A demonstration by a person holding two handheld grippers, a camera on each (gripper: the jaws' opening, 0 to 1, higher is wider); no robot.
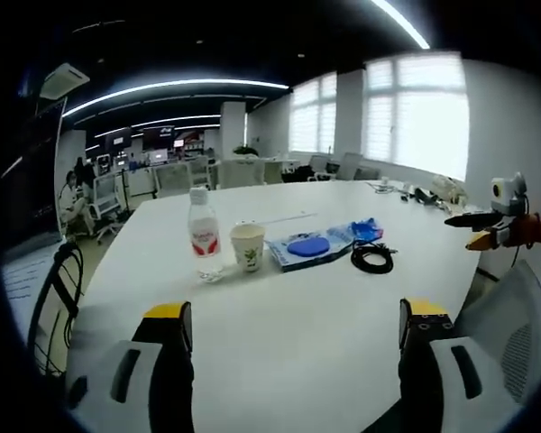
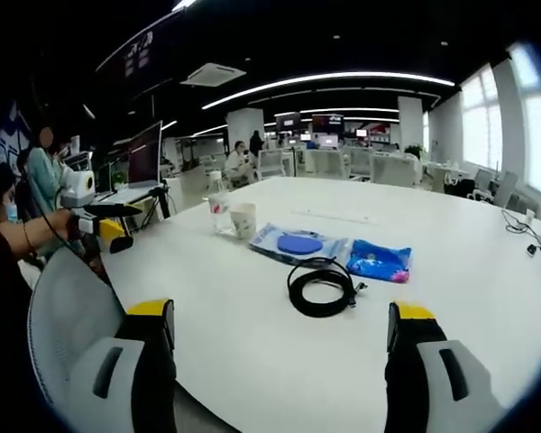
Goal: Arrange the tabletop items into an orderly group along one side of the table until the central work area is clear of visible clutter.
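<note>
Nearest to me in the left gripper view, my left hand-held gripper (image 1: 293, 338) rises from the bottom edge with its yellow-tipped jaws spread wide, released and grasping nothing above bare white counter (image 1: 298, 316). Beyond it, around the middle of the frame, the items sit in a loose cluster: a clear water bottle (image 1: 203, 233) with a red-and-white label stands upright at the left, a paper cup (image 1: 248, 246) stands just beside it on its right, then a flat blue disc (image 1: 308, 244) lies on a pale packet (image 1: 302, 251), with a crumpled blue wrapper (image 1: 364, 229) at its far right end and a coiled black cable (image 1: 371, 258) lying just below that. At the right edge of this view I see the other hand-held gripper held up over a grey mesh chair back (image 1: 514, 329). In the right gripper view, my right hand-held gripper (image 2: 279, 338) is likewise released, jaws wide apart at the bottom of the frame and holding nothing. The coiled black cable (image 2: 322, 289) lies closest ahead, centre frame; the blue wrapper (image 2: 379, 262) is just to its upper right, the blue disc (image 2: 298, 244) on its packet (image 2: 288, 245) to its upper left, and the paper cup (image 2: 242, 220) and water bottle (image 2: 219, 207) stand side by side further left. The left hand-held gripper (image 2: 104, 221) shows at the left edge, held by a person's hand (image 2: 59, 225).
</note>
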